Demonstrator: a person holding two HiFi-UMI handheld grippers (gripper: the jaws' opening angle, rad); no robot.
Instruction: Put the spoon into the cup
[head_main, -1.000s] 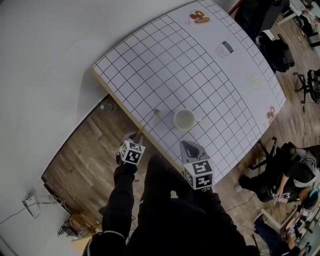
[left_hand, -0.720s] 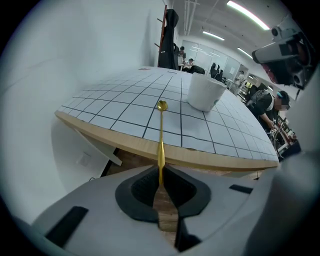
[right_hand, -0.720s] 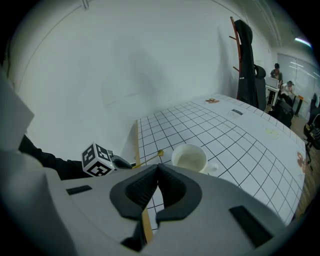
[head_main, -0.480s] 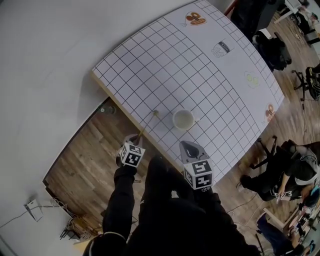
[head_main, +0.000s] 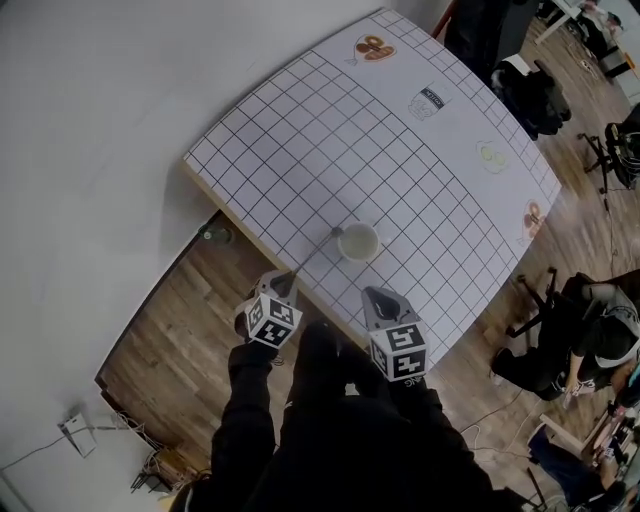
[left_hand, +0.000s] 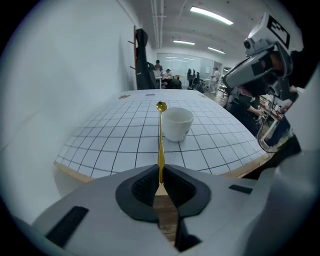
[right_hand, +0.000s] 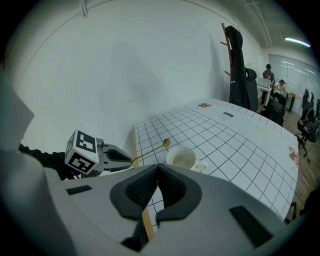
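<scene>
A thin gold spoon (head_main: 315, 252) is held by its handle end in my left gripper (head_main: 285, 280), which is shut on it. The spoon is off the table and slants up toward the white cup (head_main: 358, 241), its bowl just left of the rim. In the left gripper view the spoon (left_hand: 161, 145) runs straight out from the jaws to the cup (left_hand: 177, 124). My right gripper (head_main: 378, 298) hangs near the table's front edge, shut and empty. In the right gripper view the cup (right_hand: 182, 159) lies just past the jaws, the spoon (right_hand: 150, 151) to its left.
The white gridded table (head_main: 400, 150) carries small printed stickers (head_main: 432, 100) toward its far side. Its wooden front edge (left_hand: 75, 172) runs below the grippers, over wood flooring. A white wall stands to the left. A seated person (head_main: 590, 330) and chairs are at the right.
The left gripper closed on the spoon's handle and rose with it. The spoon left the table and its bowl swung right toward the cup. The right gripper barely moved.
</scene>
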